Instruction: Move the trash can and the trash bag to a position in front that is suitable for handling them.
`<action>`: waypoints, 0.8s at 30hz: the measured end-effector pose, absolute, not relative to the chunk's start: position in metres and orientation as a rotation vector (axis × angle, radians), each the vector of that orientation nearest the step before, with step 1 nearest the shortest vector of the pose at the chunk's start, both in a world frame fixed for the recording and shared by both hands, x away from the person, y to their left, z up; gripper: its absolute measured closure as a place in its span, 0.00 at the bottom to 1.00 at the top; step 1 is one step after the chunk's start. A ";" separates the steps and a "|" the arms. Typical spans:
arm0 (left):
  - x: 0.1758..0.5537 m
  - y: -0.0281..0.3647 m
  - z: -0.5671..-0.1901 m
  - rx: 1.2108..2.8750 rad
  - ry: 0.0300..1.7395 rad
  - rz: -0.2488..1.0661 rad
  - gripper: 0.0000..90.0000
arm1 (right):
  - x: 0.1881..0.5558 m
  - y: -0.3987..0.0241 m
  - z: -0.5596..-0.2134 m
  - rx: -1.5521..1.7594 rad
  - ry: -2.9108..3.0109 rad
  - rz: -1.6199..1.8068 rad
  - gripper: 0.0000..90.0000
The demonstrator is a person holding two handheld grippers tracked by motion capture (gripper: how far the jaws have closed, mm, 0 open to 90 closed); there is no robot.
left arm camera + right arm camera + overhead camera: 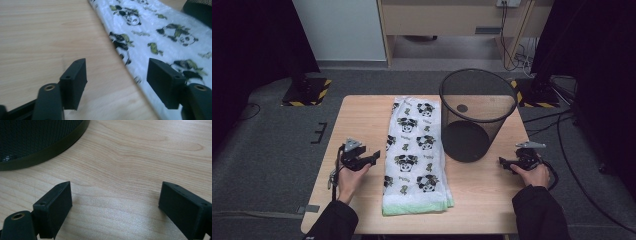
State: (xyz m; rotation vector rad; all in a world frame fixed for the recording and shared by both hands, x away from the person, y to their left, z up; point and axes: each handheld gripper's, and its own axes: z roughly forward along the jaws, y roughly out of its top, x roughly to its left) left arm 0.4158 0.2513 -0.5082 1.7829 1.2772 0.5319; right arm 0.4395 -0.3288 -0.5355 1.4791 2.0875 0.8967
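Towel (416, 155) edge lies just beside wide-open, empty left gripper (371, 159); right gripper (503, 161) wide, empty.

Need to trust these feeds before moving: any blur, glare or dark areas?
High view: table evenly lit, surroundings dark, slightly soft. Left gripper view: panda towel blurred far off, jaws sharp. Right gripper view: pale sheen on the wood between the jaws, mesh bin dark.

White panda-print towel (416, 155), folded long and flat mid-table, touching the upright black mesh bin (474, 112)
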 end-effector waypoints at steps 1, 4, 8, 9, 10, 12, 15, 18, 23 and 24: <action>0.420 0.246 -0.509 1.800 1.278 0.527 0.37 | 0.439 -0.329 -0.536 1.479 2.087 0.897 0.13; 0.434 0.233 -0.516 1.841 1.279 0.529 0.36 | 0.439 -0.330 -0.537 1.465 2.079 0.911 0.14; 0.444 0.219 -0.527 1.895 1.256 0.484 0.40 | 0.439 -0.330 -0.536 1.456 2.087 0.914 0.16; 0.445 0.217 -0.528 1.907 1.247 0.477 0.42 | 0.439 -0.331 -0.537 1.431 2.093 0.909 0.16; 0.445 0.217 -0.528 1.907 1.247 0.477 0.45 | 0.439 -0.331 -0.537 1.431 2.093 0.909 0.16; 0.446 0.211 -0.531 1.960 1.237 0.459 0.53 | 0.439 -0.331 -0.536 1.430 2.099 0.909 0.18; 0.444 0.209 -0.531 1.986 1.229 0.485 0.62 | 0.438 -0.330 -0.535 1.436 2.106 0.911 0.19; 0.441 0.209 -0.530 1.998 1.242 0.495 0.82 | 0.439 -0.329 -0.535 1.429 2.109 0.919 0.20; 0.437 0.211 -0.527 2.026 1.263 0.494 1.00 | 0.438 -0.326 -0.535 1.440 2.108 0.923 0.23; 0.436 0.211 -0.527 2.032 1.254 0.502 1.00 | 0.438 -0.326 -0.535 1.440 2.108 0.923 0.23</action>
